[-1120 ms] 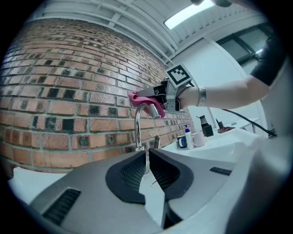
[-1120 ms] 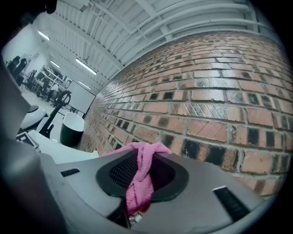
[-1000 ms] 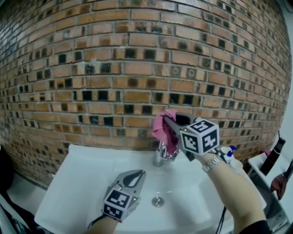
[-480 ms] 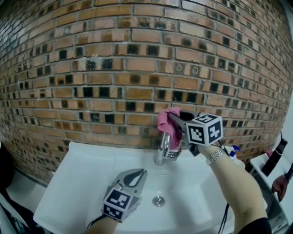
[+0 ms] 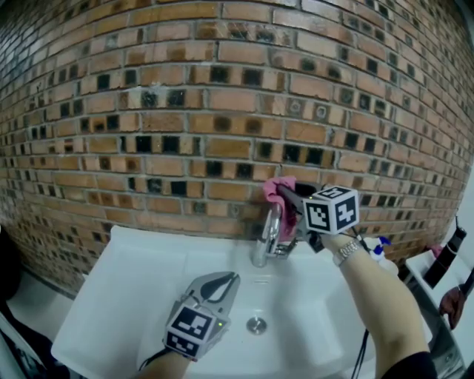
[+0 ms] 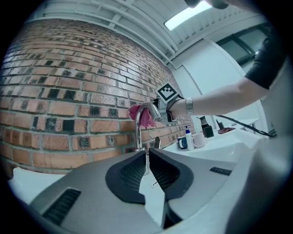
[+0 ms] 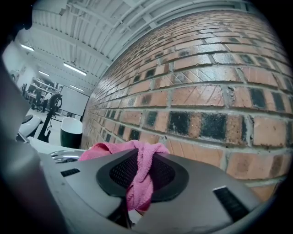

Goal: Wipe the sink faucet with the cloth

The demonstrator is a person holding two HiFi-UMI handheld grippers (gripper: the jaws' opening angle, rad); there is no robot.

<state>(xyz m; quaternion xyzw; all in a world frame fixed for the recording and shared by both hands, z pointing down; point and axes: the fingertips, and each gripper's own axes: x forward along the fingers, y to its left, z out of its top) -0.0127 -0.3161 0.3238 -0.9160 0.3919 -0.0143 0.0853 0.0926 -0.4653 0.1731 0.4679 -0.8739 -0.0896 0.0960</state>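
Pink, nubbly cloth [image 7: 138,180] is twisted into a rope between the ribbed black pads of the right tool [image 5: 287,197]. That tool's jaws stand partly closed and clamped on it. The loose end spills past the tips and lies against the top of the faucet [image 5: 267,235], close to the wall. The left tool [image 5: 227,281] hangs over the sink [image 5: 141,277] with its jaws together and nothing between them — it points toward the faucet's base and touches nothing.

The faucet is polished chrome, a slim upright tube that bends over in a hook. The sink is smooth and white, a shallow rectangle with a round metal drain [image 5: 256,324]. Behind it stands a rough brick wall [image 5: 178,111], reddish with scattered dark bricks. Off to the right, mugs [image 6: 198,140] stand on a white worktop [image 6: 229,137] under a ceiling strip light [image 6: 187,13].
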